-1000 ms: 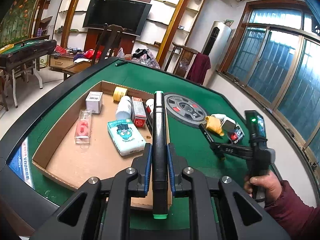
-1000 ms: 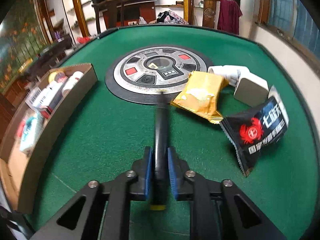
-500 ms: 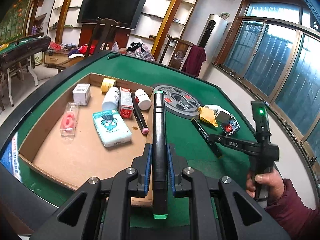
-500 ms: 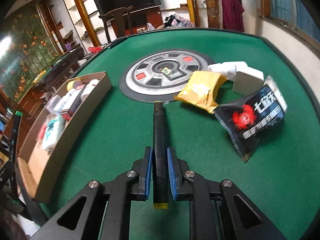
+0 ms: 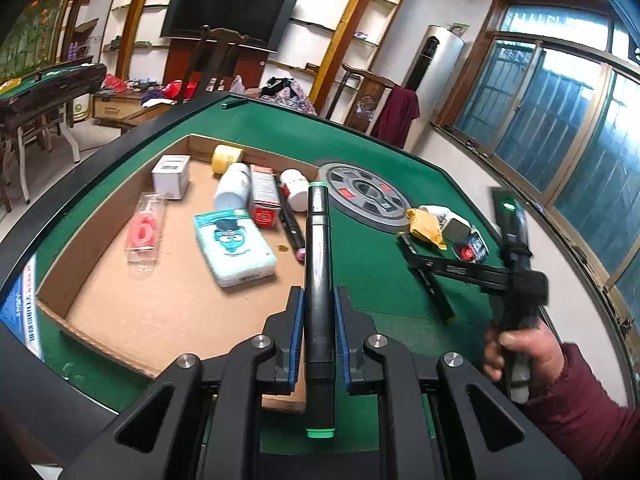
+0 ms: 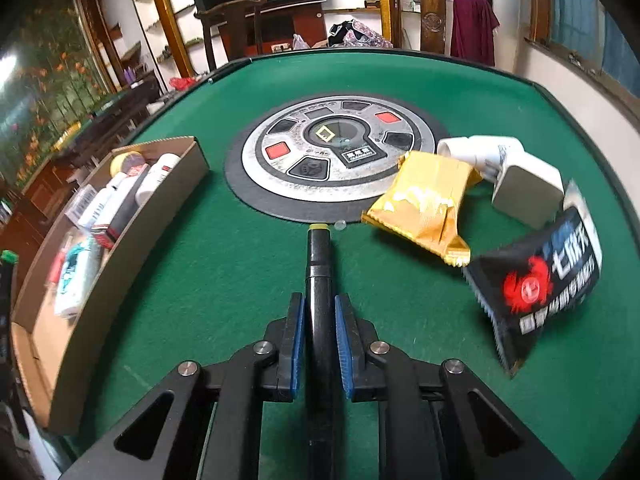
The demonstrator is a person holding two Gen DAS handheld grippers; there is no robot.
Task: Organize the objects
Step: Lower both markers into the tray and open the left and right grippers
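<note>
My left gripper (image 5: 319,310) is shut on a black marker with green ends (image 5: 318,248), held above the right edge of the cardboard tray (image 5: 120,312). My right gripper (image 6: 319,318) is shut on a black marker with a yellow tip (image 6: 319,264), which points at the round disc (image 6: 336,156) over the green felt. In the left wrist view the right gripper (image 5: 420,266) and its marker (image 5: 434,292) hang right of the tray, with a hand in a dark red sleeve (image 5: 524,356) on the handle.
The tray holds a tissue pack (image 5: 234,246), a white bottle (image 5: 232,192), a red box (image 5: 264,196) and several other small items. Right of the disc lie a gold packet (image 6: 424,200), a black packet (image 6: 540,284), a white box (image 6: 524,188) and a white tube (image 6: 476,150).
Both grippers stay shut on their markers. The right wrist view has tilted up a little, so more of the tray and the room shows. Nothing on the table has shifted.
</note>
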